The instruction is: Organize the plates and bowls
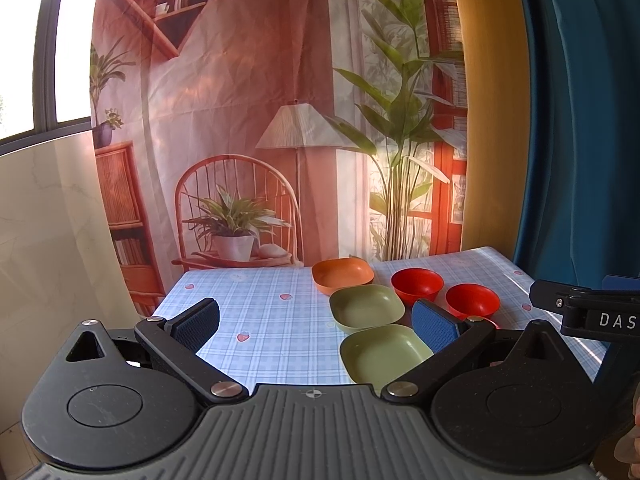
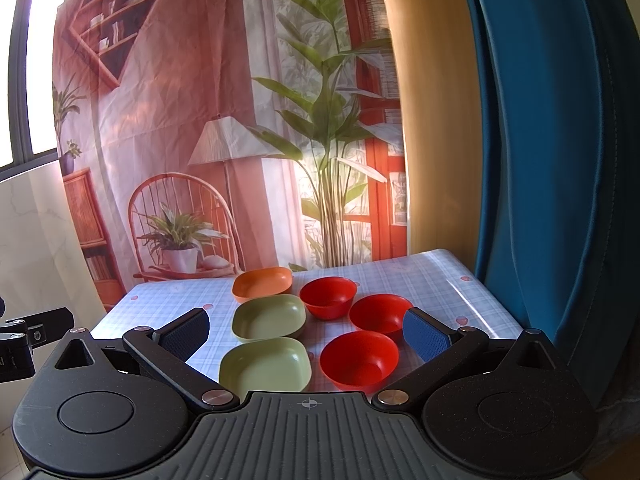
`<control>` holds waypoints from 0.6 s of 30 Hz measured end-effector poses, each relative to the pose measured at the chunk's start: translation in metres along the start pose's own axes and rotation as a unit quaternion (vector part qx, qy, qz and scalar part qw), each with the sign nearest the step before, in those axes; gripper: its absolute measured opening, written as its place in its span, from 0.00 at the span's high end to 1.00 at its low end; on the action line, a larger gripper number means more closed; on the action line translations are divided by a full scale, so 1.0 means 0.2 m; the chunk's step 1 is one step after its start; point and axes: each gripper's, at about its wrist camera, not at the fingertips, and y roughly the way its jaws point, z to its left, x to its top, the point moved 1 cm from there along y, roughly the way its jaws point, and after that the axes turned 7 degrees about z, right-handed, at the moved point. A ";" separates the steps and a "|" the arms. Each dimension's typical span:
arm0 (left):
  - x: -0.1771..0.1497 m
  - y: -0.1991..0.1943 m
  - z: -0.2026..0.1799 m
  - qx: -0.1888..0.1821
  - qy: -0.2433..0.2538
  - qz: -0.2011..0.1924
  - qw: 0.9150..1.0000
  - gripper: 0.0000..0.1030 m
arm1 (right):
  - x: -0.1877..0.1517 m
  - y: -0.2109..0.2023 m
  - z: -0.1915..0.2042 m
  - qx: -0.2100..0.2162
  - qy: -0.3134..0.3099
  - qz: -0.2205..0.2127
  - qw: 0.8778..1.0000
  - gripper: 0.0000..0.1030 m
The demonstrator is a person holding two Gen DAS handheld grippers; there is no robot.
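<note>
Both tools released: our right tool (image 2: 306, 334) hovers directly before the nearest red bowl (image 2: 359, 358); left tool (image 1: 316, 322) faces bare tabletop (image 1: 260, 320).

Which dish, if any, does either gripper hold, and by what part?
None. The left gripper and right gripper are both open and empty above the blue checked tablecloth.

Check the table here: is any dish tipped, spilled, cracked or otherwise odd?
Nothing stands out. Three square plates, orange plate and two green plates, sit upright in one column; three red bowls sit upright beside them. All look empty; both tongs are open.
</note>
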 end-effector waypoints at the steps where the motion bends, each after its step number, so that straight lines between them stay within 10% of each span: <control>1: 0.00 0.00 0.00 0.000 0.000 0.000 1.000 0.00 | 0.00 0.00 0.00 0.000 0.000 0.000 1.000 0.00; 18: 0.00 0.00 0.00 0.000 0.000 0.000 1.000 0.00 | 0.00 0.01 0.00 0.000 0.000 0.001 1.000 0.00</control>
